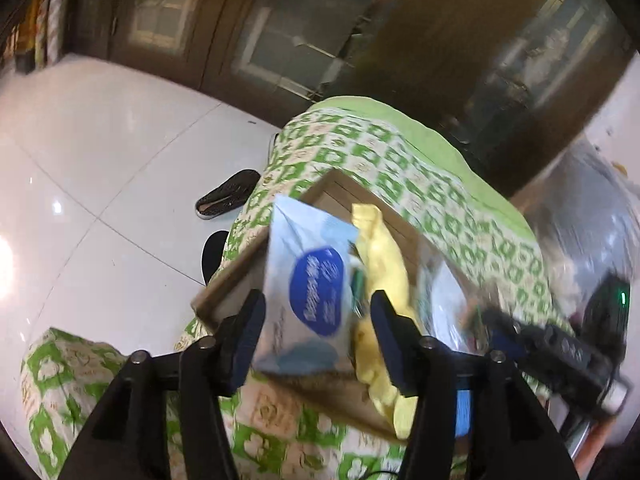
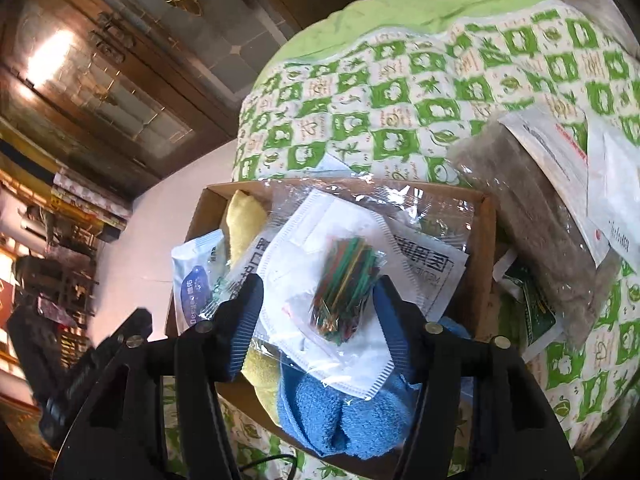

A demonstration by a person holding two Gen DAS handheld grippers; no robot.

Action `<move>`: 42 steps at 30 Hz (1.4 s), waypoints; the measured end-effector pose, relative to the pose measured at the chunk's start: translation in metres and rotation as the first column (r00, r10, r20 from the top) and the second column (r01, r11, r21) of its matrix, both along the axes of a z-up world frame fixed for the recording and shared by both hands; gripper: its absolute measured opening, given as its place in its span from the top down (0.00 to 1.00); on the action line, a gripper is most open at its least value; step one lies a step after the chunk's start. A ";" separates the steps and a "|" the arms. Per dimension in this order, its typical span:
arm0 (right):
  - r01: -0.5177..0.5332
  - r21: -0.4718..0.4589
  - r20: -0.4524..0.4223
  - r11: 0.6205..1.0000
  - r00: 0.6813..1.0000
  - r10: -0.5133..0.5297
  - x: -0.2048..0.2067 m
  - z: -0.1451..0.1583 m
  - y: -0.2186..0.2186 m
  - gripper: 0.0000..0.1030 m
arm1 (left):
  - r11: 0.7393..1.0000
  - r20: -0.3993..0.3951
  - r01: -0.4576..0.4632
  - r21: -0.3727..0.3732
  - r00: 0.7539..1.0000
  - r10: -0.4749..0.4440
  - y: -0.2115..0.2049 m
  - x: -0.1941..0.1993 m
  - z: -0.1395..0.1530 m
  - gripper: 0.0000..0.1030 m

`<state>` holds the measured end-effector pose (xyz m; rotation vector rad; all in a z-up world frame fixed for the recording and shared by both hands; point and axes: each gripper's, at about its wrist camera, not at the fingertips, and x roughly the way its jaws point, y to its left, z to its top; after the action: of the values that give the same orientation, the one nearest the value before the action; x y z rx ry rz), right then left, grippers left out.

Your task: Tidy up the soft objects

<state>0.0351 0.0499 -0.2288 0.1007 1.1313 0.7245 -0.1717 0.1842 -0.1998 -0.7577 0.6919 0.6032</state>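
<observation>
Left wrist: fingers [image 1: 256,316] spread around tissue pack [image 1: 308,284] | right fingers [image 2: 246,304] spread over box [image 2: 486,240]

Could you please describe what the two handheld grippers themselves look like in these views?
Both the left gripper and right gripper share one design: black angular linkage arms joined by silver round pivot pins, ending in dark blue fingers. No cables, markings, hands or sleeves are clearly visible on them.

a home bedroom. a bed [image 2: 400,92] with a green-and-cream patterned quilt stands on glossy white floor tiles [image 1: 100,140]. a slipper [image 1: 226,196] lies by the bed's edge, dark wooden cabinets [image 1: 280,28] behind.
</observation>
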 end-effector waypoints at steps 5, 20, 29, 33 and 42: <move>-0.003 -0.007 0.038 1.000 0.999 0.003 -0.008 0.007 0.000 0.44 | 0.997 0.043 0.035 -0.073 0.999 -0.032 -0.018 -0.014 -0.007 0.43; 0.232 0.260 0.030 0.937 0.968 -0.248 0.016 0.035 -0.116 0.44 | 0.973 0.153 0.196 -0.121 0.972 -0.177 -0.101 0.030 0.029 0.43; 0.535 0.167 -0.196 0.828 0.842 -0.503 0.053 -0.005 -0.198 0.44 | 0.943 0.143 0.326 -0.062 0.938 -0.315 -0.145 0.077 0.055 0.43; 0.612 0.190 -0.239 0.768 0.787 -0.568 0.059 -0.010 -0.235 0.44 | 0.938 0.146 0.337 -0.082 0.935 -0.324 -0.151 0.093 0.050 0.43; 0.669 0.196 -0.284 0.717 0.738 -0.612 0.072 -0.026 -0.272 0.44 | 0.871 0.117 0.475 -0.127 0.879 -0.462 -0.173 0.156 0.030 0.43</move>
<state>0.1068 -0.2220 -0.2553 0.8028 1.0727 0.2335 -0.0159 0.0116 -0.1696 -0.7160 0.8168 0.0716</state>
